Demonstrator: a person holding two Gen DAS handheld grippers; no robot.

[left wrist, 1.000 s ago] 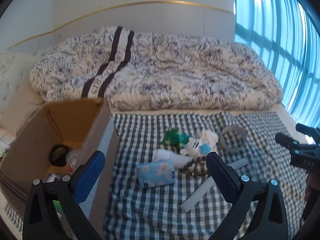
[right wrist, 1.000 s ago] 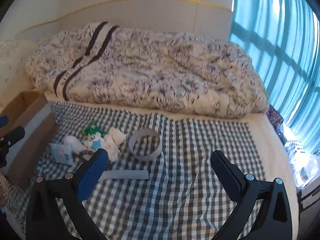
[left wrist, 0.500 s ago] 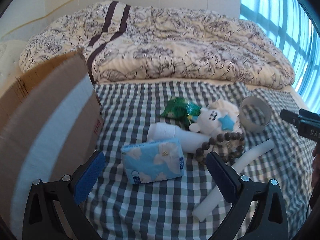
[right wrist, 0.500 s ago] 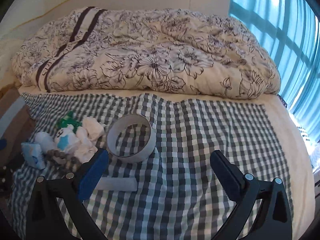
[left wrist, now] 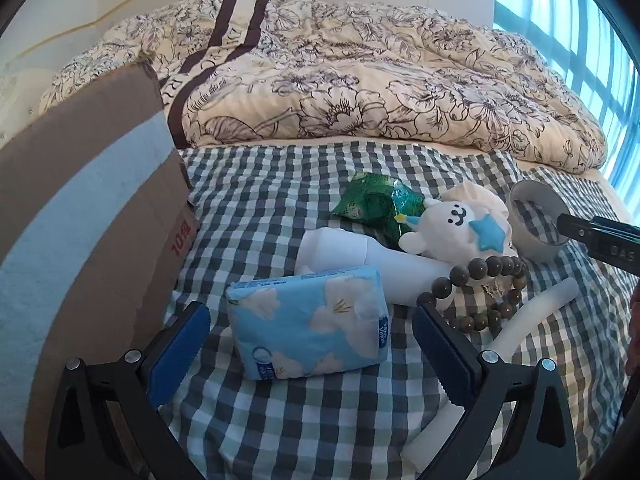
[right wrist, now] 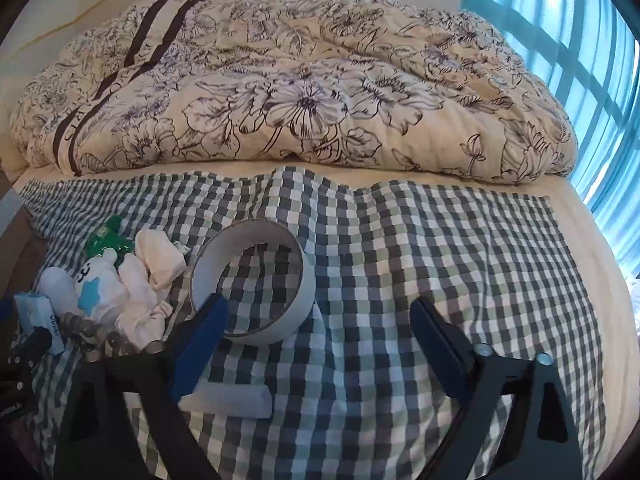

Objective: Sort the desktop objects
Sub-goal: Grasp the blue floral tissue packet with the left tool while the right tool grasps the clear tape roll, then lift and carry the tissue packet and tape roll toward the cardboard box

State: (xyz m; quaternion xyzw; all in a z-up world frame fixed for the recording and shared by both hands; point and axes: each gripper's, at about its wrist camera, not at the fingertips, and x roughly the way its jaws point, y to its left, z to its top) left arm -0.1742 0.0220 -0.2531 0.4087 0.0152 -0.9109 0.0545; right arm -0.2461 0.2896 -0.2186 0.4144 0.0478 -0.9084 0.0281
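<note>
Most of the sorting looks undone from where I stand; a whole cluster of things lies out on the checked cloth [left wrist: 280, 420], and none of it is in either gripper.

The left gripper [left wrist: 310, 334] has its jaws spread wide, one on each side of the blue tissue pack [left wrist: 308, 322], not touching it; I'd judge that pack is the next thing to go. Past it, at about one o'clock in the left view, lie the white bottle [left wrist: 360, 260], the plush toy [left wrist: 448, 224], the green packet [left wrist: 372, 202] and the bead bracelet [left wrist: 480, 292], all touching or overlapping; the white tube [left wrist: 532, 316] runs along at three o'clock.

The cardboard box [left wrist: 80, 220] stands at nine o'clock, just beside the left jaw; its inside is hidden from here, so I cannot tell what has already gone in.

The right gripper [right wrist: 318, 326] is also wide apart and empty; the tape ring [right wrist: 250, 280] sits at eleven o'clock, its near rim overlapped by the left finger.

For room: the cloth at three o'clock in the right view is bare and open; the rumpled duvet [right wrist: 300, 92] walls off twelve o'clock; the box side leaves little room on the left, and the bracelet sits close by the left gripper's right finger.
</note>
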